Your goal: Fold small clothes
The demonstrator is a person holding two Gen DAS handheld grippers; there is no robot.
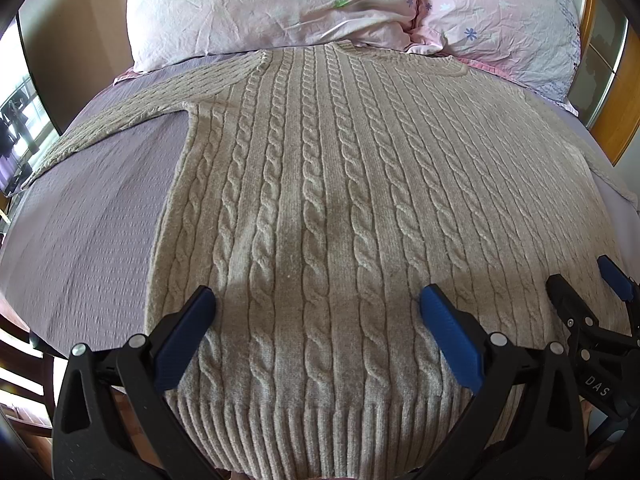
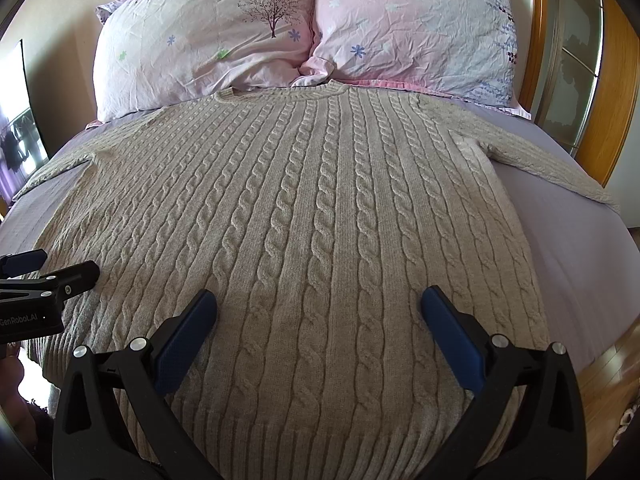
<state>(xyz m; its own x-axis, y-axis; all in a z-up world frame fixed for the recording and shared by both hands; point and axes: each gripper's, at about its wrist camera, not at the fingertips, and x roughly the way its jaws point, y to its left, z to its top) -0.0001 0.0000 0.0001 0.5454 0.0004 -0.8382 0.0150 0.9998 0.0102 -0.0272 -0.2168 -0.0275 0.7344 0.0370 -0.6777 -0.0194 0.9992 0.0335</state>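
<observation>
A beige cable-knit sweater (image 1: 320,184) lies flat on the bed, collar toward the pillows, ribbed hem nearest me, sleeves spread to both sides. It also fills the right wrist view (image 2: 312,216). My left gripper (image 1: 316,300) is open and empty, hovering over the hem's left half. My right gripper (image 2: 318,300) is open and empty over the hem's right half. The right gripper shows at the right edge of the left wrist view (image 1: 588,284). The left gripper shows at the left edge of the right wrist view (image 2: 52,266).
The sweater lies on a lavender bed sheet (image 1: 92,216). Two pink floral pillows (image 2: 208,48) (image 2: 416,28) lean at the head of the bed. A wooden frame (image 2: 624,112) stands to the right. Wooden floor (image 2: 616,376) shows past the bed's right edge.
</observation>
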